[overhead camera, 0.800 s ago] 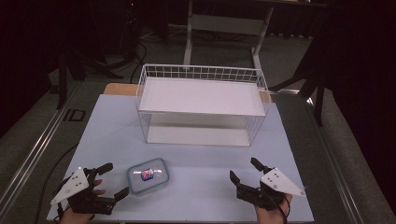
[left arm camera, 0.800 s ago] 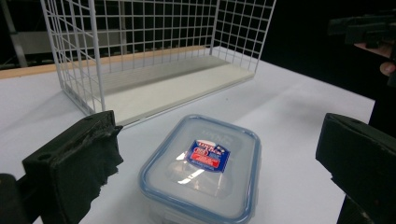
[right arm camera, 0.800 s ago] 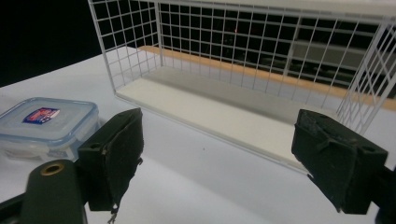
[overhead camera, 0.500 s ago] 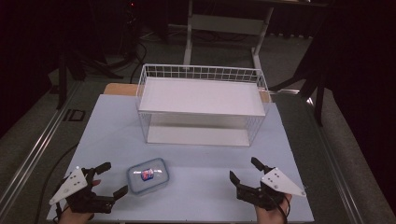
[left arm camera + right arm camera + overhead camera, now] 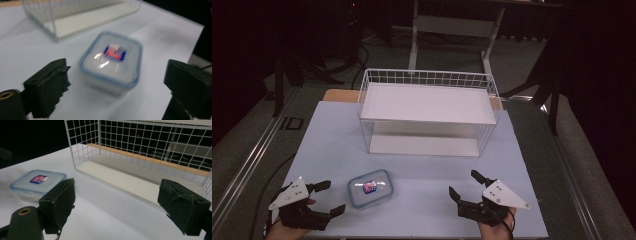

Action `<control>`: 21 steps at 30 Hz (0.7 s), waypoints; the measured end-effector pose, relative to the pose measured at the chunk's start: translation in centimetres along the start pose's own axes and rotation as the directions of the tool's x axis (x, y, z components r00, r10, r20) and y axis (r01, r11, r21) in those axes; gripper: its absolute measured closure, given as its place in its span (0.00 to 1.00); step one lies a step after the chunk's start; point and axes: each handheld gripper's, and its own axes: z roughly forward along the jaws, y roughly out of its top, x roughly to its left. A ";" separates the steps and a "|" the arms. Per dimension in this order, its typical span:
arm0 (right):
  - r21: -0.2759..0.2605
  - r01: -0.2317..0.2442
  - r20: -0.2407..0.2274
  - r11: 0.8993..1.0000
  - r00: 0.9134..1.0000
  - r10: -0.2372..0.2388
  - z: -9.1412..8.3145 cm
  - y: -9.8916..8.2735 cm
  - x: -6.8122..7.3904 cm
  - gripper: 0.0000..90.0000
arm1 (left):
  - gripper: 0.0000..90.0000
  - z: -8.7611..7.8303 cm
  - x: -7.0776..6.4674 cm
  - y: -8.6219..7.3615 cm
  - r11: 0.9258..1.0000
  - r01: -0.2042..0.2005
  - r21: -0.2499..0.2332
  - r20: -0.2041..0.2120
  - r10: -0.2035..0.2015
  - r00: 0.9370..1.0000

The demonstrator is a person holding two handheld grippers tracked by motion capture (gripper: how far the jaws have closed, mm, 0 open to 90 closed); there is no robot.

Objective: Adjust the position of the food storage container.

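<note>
Plastic box (image 5: 370, 188) apart from left claw (image 5: 332, 197), near table edge (image 5: 422, 235).

A laboratory or recording studio set up for manipulation trials. A pale work table (image 5: 422, 200) occupies the centre of the high view, surrounded by darkness. Black stand legs (image 5: 287, 75) rise at upper left, cables (image 5: 354, 50) trail across the grey floor (image 5: 242, 150) there, and a white desk frame (image 5: 452, 27) stands at the upper centre.
</note>
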 end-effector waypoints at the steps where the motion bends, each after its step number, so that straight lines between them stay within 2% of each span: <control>1: -0.002 0.000 -0.004 1.000 1.000 0.000 0.0 0.0 0.0 0.16 | 0.13 0.0 0.5 -0.3 1.000 0.010 0.018 0.003 -0.010 1.000; 2: -0.003 0.000 -0.002 1.000 1.000 0.000 0.0 0.0 0.0 0.16 | 0.20 0.1 0.8 -0.5 0.999 0.015 0.032 -0.002 -0.015 1.000; 3: -0.004 0.000 0.000 1.000 1.000 0.000 -0.1 0.0 0.0 0.16 | 0.22 0.3 1.3 -0.8 0.998 0.024 0.065 -0.011 -0.023 1.000; 4: -0.006 -0.004 -0.003 1.000 1.000 0.004 -0.1 0.0 0.0 0.16 | 0.31 0.4 1.5 -1.0 0.997 0.026 0.074 0.008 -0.027 1.000; 5: -0.008 -0.005 -0.002 1.000 1.000 0.005 -0.2 0.0 0.0 0.16 | 0.40 0.5 1.7 -1.1 0.996 0.024 0.085 0.002 -0.024 1.000; 9: -0.014 -0.012 -0.002 1.000 1.000 0.012 -0.3 0.0 -0.1 0.16 | 0.54 1.7 1.8 -1.5 0.988 0.020 0.151 0.017 -0.022 1.000; 11: -0.014 -0.012 -0.004 1.000 1.000 0.012 -0.3 0.0 -0.1 0.16 | 0.57 2.2 1.7 -1.6 0.983 0.021 0.184 0.002 -0.022 1.000; 13: -0.012 -0.014 -0.007 1.000 1.000 0.014 -0.3 0.0 -0.1 0.17 | 0.66 2.8 1.7 -1.7 0.975 0.024 0.221 -0.028 -0.019 0.999; 14: -0.013 -0.013 -0.006 1.000 1.000 0.013 -0.3 0.0 -0.1 0.17 | 0.74 3.0 1.7 -1.8 0.972 0.017 0.234 -0.025 -0.011 1.000; 16: -0.012 -0.012 -0.007 1.000 1.000 0.012 -0.3 0.0 -0.1 0.17 | 0.87 3.5 1.6 -1.8 0.965 0.002 0.263 -0.058 0.013 0.998; 17: -0.012 -0.012 -0.007 1.000 1.000 0.012 -0.3 0.0 -0.1 0.17 | 0.95 3.7 1.5 -1.8 0.964 -0.001 0.265 -0.049 0.015 0.999; 18: -0.012 -0.013 -0.008 1.000 1.000 0.013 -0.3 0.0 -0.1 0.17 | 0.99 4.0 1.4 -1.8 0.962 -0.015 0.273 -0.056 0.032 0.998; 21: -0.012 -0.015 -0.009 1.000 1.000 0.015 -0.3 -0.1 -0.2 0.17 | 1.00 4.7 1.1 -1.6 0.960 -0.029 0.278 -0.047 0.044 0.998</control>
